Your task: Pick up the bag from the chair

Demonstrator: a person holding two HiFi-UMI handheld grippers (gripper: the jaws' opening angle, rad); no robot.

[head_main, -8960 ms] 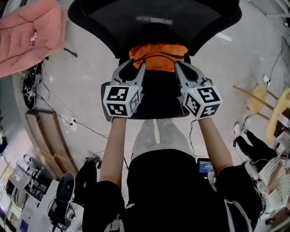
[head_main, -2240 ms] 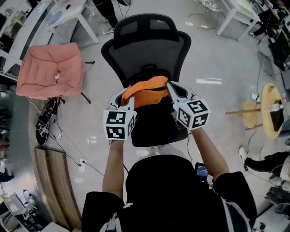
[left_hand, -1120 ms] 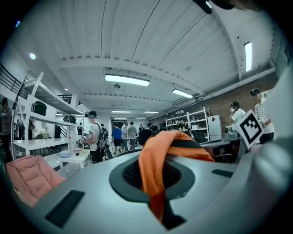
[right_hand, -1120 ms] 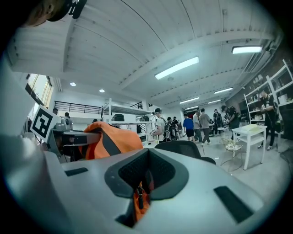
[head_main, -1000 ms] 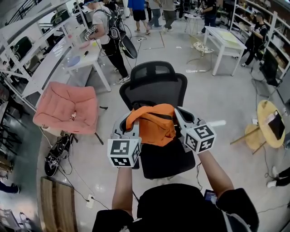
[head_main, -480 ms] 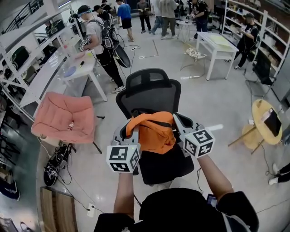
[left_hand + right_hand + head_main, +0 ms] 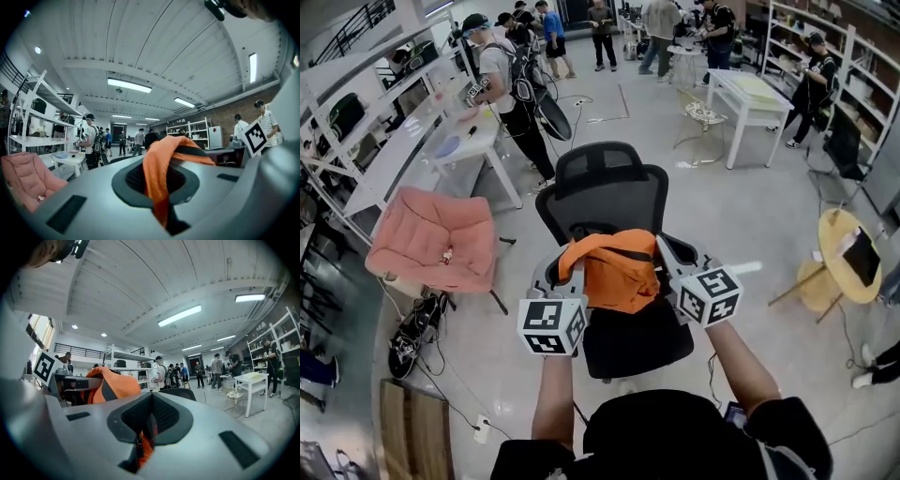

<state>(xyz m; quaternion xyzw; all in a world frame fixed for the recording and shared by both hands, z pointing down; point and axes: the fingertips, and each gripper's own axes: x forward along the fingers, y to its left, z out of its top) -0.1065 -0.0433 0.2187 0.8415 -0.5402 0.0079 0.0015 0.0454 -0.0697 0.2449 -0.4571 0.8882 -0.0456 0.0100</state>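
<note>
Your left tongs [image 7: 551,274] and right tongs [image 7: 668,251] are each clenched on the orange bag [image 7: 614,274], hanging between them just above the chair [image 7: 605,187] seat, so the lift looks underway; next, draw it clear.

A pink padded lounge seat [image 7: 431,239] stands at the left on the glossy grey floor [image 7: 741,216], with tangled black cables [image 7: 414,328] just beside it. A white rectangular counter [image 7: 759,92] and a round yellow wooden table [image 7: 851,255] stand at the right. Several people [image 7: 502,70] stand at the far end.

I am holding my grey plastic left gripper [image 7: 551,279] and matching right gripper [image 7: 671,255] level, side by side, both jaws pinching the orange fabric bag [image 7: 614,274]
</note>
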